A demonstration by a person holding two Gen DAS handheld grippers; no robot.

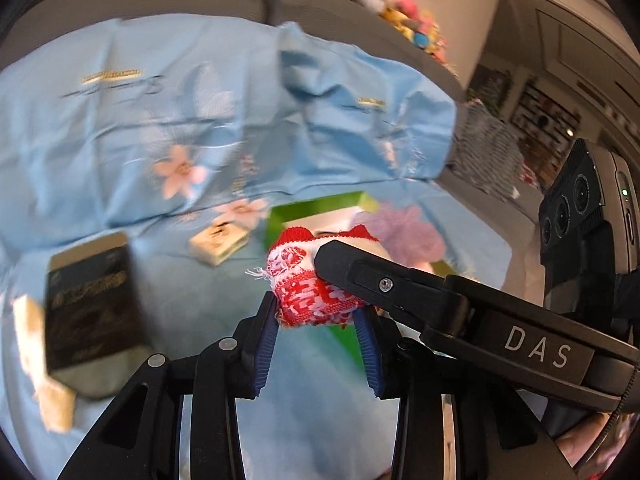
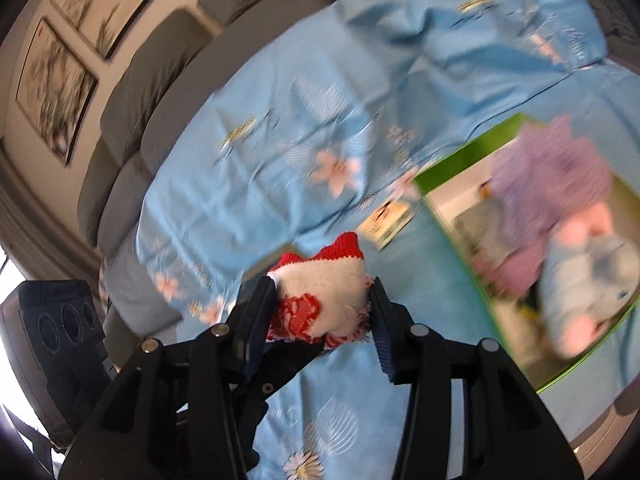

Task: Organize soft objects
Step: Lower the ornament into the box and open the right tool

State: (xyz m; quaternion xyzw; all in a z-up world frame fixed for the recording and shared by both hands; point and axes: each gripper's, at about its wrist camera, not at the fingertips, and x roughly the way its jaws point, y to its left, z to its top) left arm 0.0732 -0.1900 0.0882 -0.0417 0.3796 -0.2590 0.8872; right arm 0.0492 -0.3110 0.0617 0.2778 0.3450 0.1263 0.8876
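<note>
A red and white knitted soft toy (image 1: 310,280) hangs above the blue flowered sheet (image 1: 168,128). My left gripper (image 1: 318,316) is shut on its lower red patterned part. My right gripper (image 2: 324,304) is shut on its white upper part (image 2: 324,288), and its black finger (image 1: 384,280) crosses the left wrist view from the right. A green box (image 2: 472,160) lies to the right and holds a purple fluffy toy (image 2: 552,168) and a blue and pink plush (image 2: 588,280). The box also shows behind the toy in the left wrist view (image 1: 316,208).
A black box (image 1: 90,300) and a small cream carton (image 1: 220,242) lie on the sheet at the left. Grey sofa cushions (image 2: 160,72) run along the back. A pile of plush toys (image 1: 408,20) sits on the sofa's far right. Framed pictures (image 2: 56,84) hang on the wall.
</note>
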